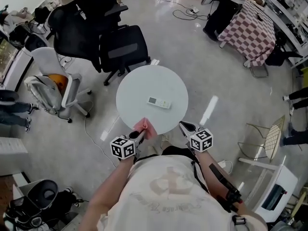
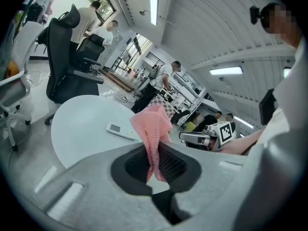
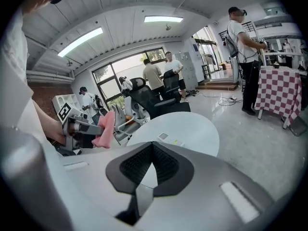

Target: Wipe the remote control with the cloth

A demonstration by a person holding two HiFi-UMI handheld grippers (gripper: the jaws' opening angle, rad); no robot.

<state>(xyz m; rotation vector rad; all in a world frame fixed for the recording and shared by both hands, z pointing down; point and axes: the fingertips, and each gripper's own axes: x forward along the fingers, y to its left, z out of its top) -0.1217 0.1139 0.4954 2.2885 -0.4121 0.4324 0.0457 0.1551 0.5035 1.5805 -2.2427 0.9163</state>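
I'm holding the left claw clamped on the pink cloth at the desk edge; right claw sitting closed, empty; remote lying mid-desk.

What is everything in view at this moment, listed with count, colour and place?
table: 1, white, centre.
remote control: 1, white, on the table.
cloth: 1, pink, in the left gripper, at the table's near edge.
office chairs: 2, black, beyond the table.
chair: 1, white, left of the table.
tablecloth: 1, red-white checked, far right.
left gripper: 1, grey, shut on the cloth.
right gripper: 1, grey, shut, empty.
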